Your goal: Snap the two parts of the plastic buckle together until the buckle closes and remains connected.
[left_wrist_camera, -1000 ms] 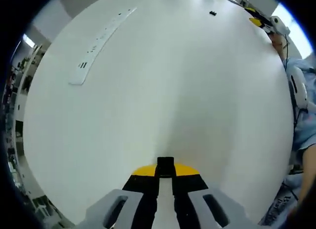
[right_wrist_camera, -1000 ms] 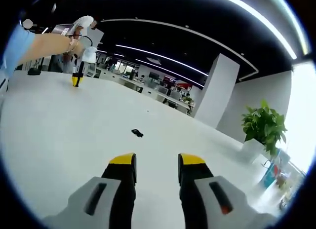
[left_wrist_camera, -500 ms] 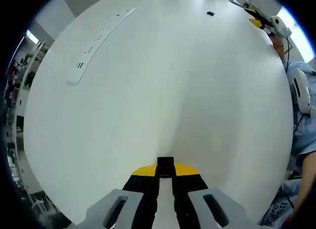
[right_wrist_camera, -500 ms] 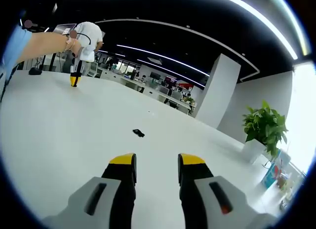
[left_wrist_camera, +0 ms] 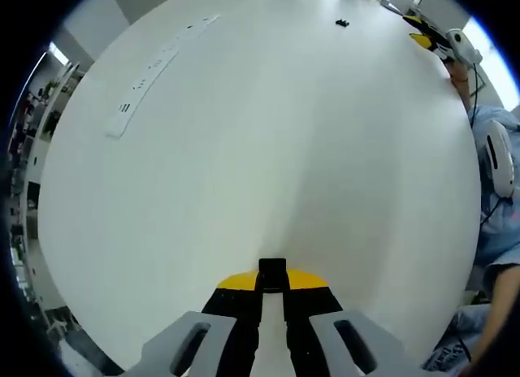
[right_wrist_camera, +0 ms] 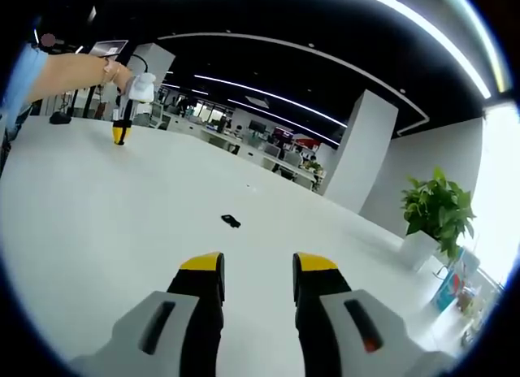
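In the left gripper view my left gripper (left_wrist_camera: 272, 281) is shut on a small black buckle part (left_wrist_camera: 272, 269), held low over the white table (left_wrist_camera: 260, 149). The other black buckle part (left_wrist_camera: 342, 22) lies loose on the far side of the table. In the right gripper view that loose buckle part (right_wrist_camera: 231, 221) sits a short way ahead of my right gripper (right_wrist_camera: 258, 273), which is open with nothing between its jaws. The left gripper (right_wrist_camera: 122, 132) appears there at the far left, tip down, held by a person's hand. The right gripper (left_wrist_camera: 429, 33) appears at the upper right of the left gripper view.
A long white strip with dark slots (left_wrist_camera: 150, 72) lies across the table's far left. A person's arm and sleeve (left_wrist_camera: 496, 174) run along the right edge. A potted plant (right_wrist_camera: 437, 205) and a white pillar (right_wrist_camera: 357, 153) stand beyond the table.
Both views have shifted slightly with the hands. The left gripper still holds its buckle part, the right gripper stays open, and the loose part has not moved on the table.
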{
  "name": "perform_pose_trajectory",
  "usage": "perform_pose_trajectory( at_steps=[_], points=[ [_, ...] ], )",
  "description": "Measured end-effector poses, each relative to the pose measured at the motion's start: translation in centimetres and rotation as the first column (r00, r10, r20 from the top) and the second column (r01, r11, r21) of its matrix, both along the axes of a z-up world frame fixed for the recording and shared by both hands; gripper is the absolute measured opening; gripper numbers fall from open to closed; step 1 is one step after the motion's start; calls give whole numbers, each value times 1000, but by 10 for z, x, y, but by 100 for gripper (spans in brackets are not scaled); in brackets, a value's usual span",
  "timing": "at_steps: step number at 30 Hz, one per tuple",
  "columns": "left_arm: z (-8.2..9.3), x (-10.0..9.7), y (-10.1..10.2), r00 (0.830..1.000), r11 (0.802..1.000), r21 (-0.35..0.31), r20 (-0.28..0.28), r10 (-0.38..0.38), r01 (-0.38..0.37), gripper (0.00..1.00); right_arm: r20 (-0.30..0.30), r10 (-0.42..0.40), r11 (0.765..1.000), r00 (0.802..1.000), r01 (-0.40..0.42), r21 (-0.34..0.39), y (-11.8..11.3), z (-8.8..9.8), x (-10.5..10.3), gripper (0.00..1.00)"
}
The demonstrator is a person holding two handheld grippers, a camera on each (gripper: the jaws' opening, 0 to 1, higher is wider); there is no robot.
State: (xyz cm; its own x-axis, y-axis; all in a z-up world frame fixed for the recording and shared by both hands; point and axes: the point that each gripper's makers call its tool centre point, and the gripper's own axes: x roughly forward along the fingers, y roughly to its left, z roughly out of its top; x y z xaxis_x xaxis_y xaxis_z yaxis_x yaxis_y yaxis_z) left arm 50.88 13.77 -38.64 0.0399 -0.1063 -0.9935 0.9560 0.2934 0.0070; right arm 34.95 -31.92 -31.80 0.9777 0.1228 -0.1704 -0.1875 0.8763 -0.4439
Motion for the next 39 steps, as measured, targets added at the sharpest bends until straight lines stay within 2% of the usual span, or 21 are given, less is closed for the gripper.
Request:
perform_pose_trajectory(
  at_steps=[18,28,39],
  points=[
    [1,-28,5,1000,1000,14,-17,-5,5,8,-9,9,1000,1000,-9,7,4,-2,-1,34],
    [1,-52,-3,999,1000,20,-47,-21,22,8,-16,14,1000,1000,-14,7,5,-3,-2,34],
    [2,-67,-3,998,999,36,-57,-25,27,8,-8,23,1000,1000,-23,10,7,-1,-2,34]
  ],
)
